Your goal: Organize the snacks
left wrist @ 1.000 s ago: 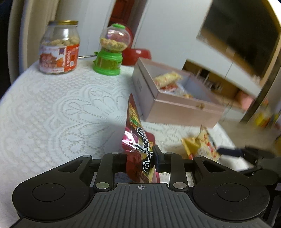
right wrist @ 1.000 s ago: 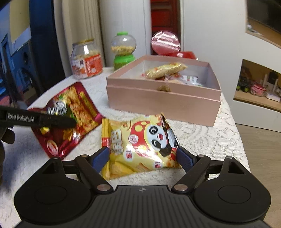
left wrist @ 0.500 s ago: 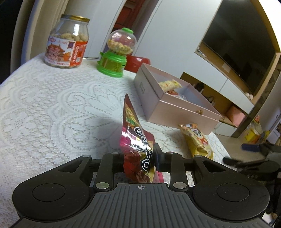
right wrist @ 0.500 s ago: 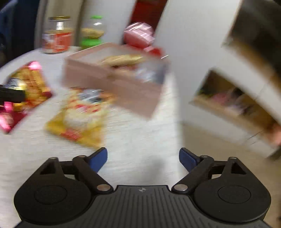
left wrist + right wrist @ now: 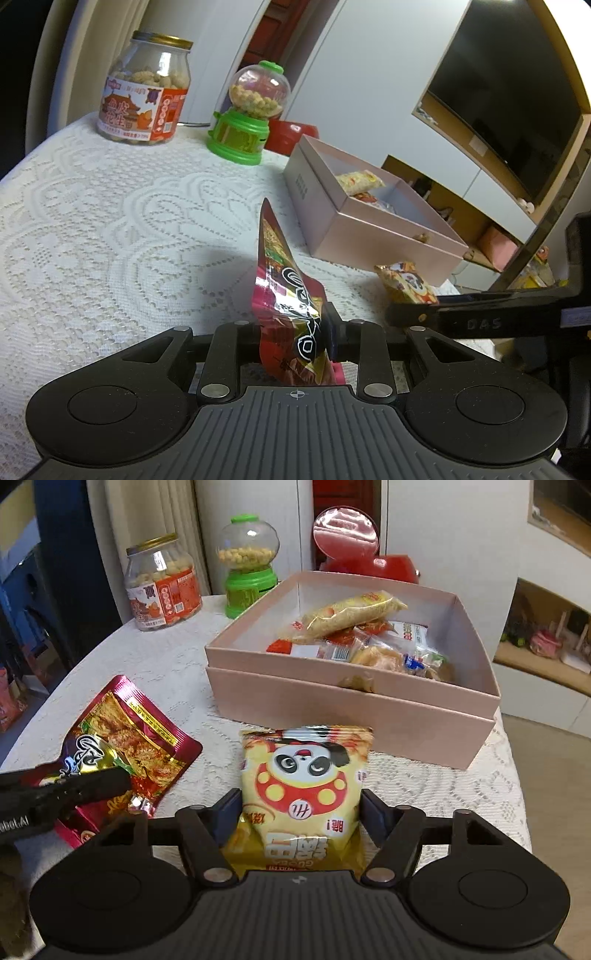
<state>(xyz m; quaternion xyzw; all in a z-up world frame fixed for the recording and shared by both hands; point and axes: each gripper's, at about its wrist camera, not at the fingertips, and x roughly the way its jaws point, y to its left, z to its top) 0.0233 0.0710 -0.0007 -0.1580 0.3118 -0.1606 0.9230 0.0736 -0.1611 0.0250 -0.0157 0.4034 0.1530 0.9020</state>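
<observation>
A red snack packet [image 5: 284, 280] stands edge-on above the lace-covered table, and my left gripper [image 5: 295, 325] is shut on its lower end. The right wrist view shows the same red packet [image 5: 125, 731] with a left finger [image 5: 74, 786] across it. A yellow panda snack packet [image 5: 306, 768] sits between the jaws of my right gripper [image 5: 301, 808]. Those jaws are closing and the blue pads touch both of its sides. In the left wrist view the yellow packet [image 5: 406, 282] lies just in front of the open pink box [image 5: 369, 236], which holds several wrapped snacks.
At the back of the table stand a glass jar of nuts [image 5: 162, 583], a green candy dispenser [image 5: 251, 565] and a red container with a raised lid [image 5: 369, 554]. The table edge [image 5: 513, 775] runs close to the right of the pink box [image 5: 332, 701].
My right gripper swung off to the right and came back over the yellow packet, and its jaws have narrowed from wide open onto the packet. The left gripper kept its hold on the red packet.
</observation>
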